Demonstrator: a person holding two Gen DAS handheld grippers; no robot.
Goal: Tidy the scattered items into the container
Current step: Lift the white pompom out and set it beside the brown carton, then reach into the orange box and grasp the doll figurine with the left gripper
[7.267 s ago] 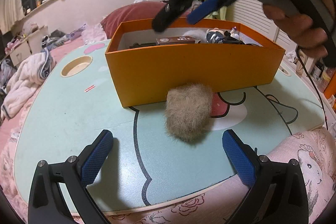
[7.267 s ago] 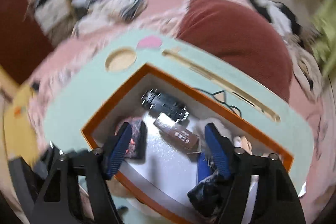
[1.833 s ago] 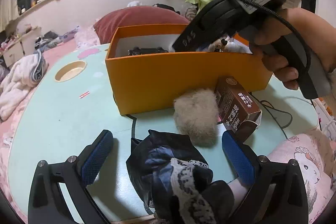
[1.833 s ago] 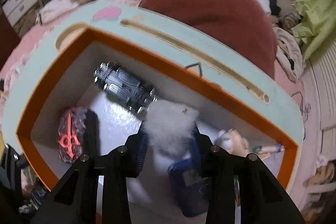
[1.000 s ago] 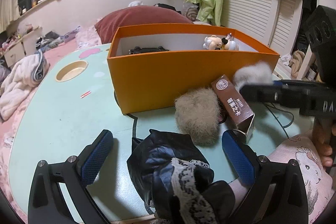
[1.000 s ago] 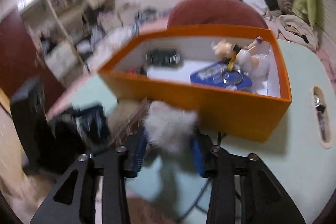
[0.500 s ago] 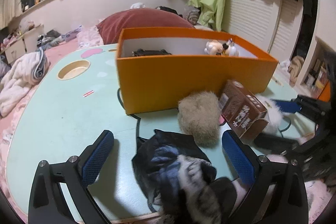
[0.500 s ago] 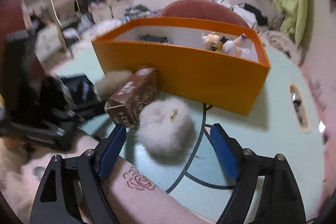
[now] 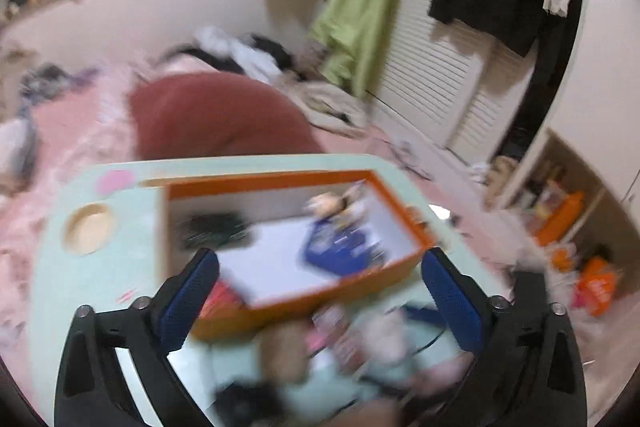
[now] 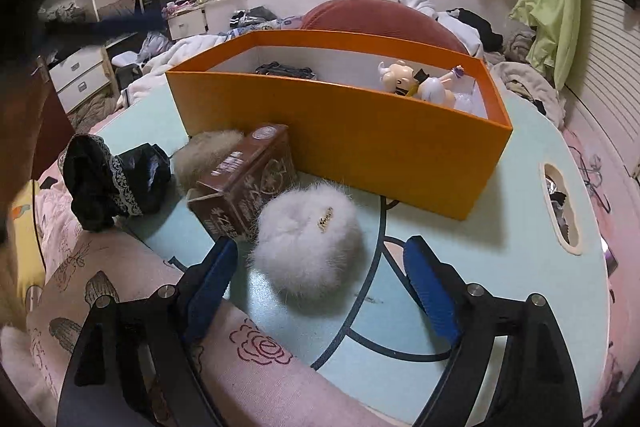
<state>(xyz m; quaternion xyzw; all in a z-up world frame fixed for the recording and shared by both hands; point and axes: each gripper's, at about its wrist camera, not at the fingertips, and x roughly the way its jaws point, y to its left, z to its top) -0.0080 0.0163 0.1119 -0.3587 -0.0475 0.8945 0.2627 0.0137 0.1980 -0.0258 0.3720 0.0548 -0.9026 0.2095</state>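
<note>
My right hand-held gripper (image 10: 320,275) is opening wide around a white fluffy fur pompom (image 10: 308,239) lying loose on the mint-green desk (image 10: 500,251), at six o'clock from the orange cardboard box (image 10: 360,135). It looks light and squashy; I'd pinch its middle. My left hand-held gripper (image 9: 320,291) is narrowing, empty.

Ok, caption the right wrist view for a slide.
White fur pom-pom on the table between the open hand-held gripper, beside the orange box.

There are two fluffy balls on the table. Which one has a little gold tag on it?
The white fluffy ball, lying nearest the camera beside the brown carton. The tan fluffy ball behind the carton shows no tag.
</note>
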